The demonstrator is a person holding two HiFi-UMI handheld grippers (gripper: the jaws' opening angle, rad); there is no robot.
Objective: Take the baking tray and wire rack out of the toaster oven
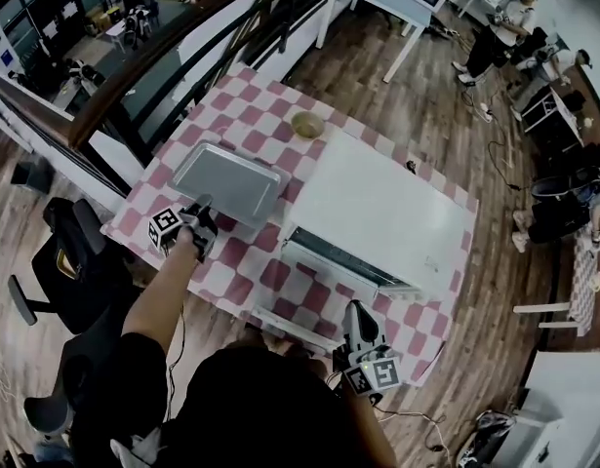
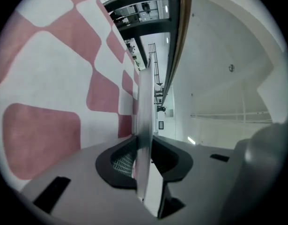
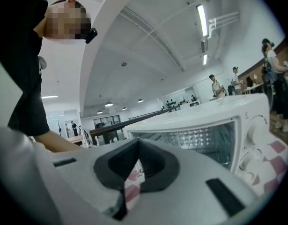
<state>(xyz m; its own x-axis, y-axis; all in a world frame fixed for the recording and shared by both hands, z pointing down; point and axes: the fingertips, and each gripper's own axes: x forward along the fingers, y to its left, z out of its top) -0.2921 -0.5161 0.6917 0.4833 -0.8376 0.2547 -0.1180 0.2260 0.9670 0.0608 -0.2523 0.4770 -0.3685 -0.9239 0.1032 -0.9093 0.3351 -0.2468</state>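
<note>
The flat grey baking tray (image 1: 226, 178) lies on the pink-and-white check cloth left of the white toaster oven (image 1: 378, 208). My left gripper (image 1: 200, 213) is shut on the tray's near rim. In the left gripper view the tray (image 2: 143, 121) runs edge-on between the pads of the left gripper (image 2: 144, 158). My right gripper (image 1: 358, 312) hovers in front of the oven's glass front, jaws together and empty. The right gripper view shows that gripper (image 3: 136, 146) facing the oven (image 3: 204, 121). A glinting grid shows behind the glass; I cannot tell whether it is the wire rack.
A small yellowish bowl (image 1: 306, 123) sits on the cloth behind the oven's left corner. A dark railing (image 1: 163, 57) runs along the table's far left side. A black office chair (image 1: 70, 261) stands at the near left. People (image 1: 500, 27) stand far off at the right.
</note>
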